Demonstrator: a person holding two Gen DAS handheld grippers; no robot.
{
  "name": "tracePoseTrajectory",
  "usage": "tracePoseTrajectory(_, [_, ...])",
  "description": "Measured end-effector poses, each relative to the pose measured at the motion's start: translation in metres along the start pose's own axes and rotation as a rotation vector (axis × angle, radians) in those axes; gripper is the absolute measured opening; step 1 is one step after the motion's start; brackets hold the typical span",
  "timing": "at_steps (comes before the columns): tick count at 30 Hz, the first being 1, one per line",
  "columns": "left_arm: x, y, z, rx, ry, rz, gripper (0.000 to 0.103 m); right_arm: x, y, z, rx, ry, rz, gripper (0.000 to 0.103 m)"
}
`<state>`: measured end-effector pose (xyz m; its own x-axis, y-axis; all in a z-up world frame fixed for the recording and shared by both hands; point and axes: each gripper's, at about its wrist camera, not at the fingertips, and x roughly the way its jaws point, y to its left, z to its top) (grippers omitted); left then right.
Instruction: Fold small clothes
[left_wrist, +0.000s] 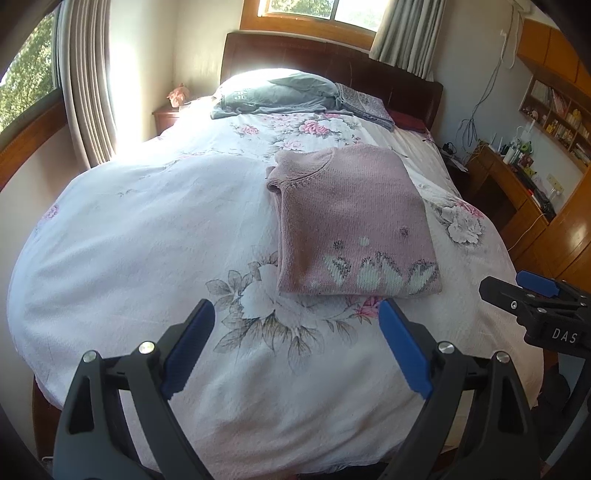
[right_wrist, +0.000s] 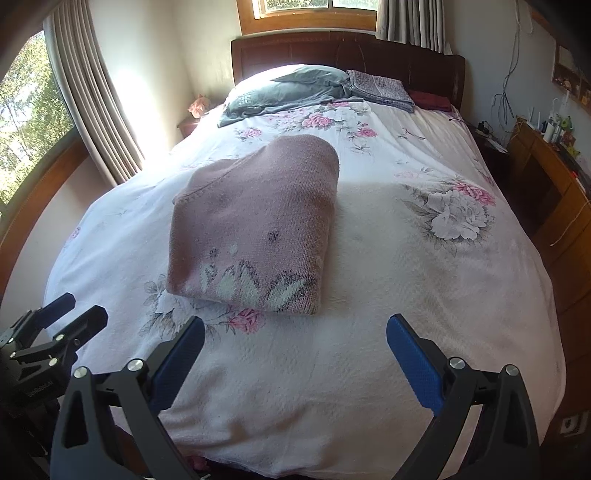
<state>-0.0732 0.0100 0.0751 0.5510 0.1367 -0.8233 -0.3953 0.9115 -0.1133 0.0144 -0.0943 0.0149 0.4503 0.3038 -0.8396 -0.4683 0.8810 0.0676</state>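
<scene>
A pink knitted sweater (left_wrist: 351, 225) (right_wrist: 255, 225) lies folded into a neat rectangle on the floral white bedspread (left_wrist: 147, 240) (right_wrist: 406, 277), its white flower pattern at the near edge. My left gripper (left_wrist: 297, 347) hovers open over the bed's near end, just short of the sweater, with nothing between its blue pads. To its right, my right gripper (right_wrist: 295, 362) also stands open and empty, near the sweater's front right corner. Each gripper shows at the edge of the other's view: the right gripper (left_wrist: 535, 295) and the left gripper (right_wrist: 70, 314).
A grey pillow (left_wrist: 277, 94) and a folded patterned cloth (left_wrist: 365, 105) lie at the dark wooden headboard (right_wrist: 347, 51). A wooden desk with shelves (left_wrist: 517, 184) stands along the right side. Curtains and windows line the left wall, beside a nightstand (left_wrist: 166, 116).
</scene>
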Motion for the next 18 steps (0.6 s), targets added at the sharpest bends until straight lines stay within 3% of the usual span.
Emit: tracePoseTrajectory(18, [0.0006,0.0026,-0.0011,-0.012,0.009,0.012,0.090,0.0028,-0.0027,0.0058,-0.007,0.005,-0.018,0.099])
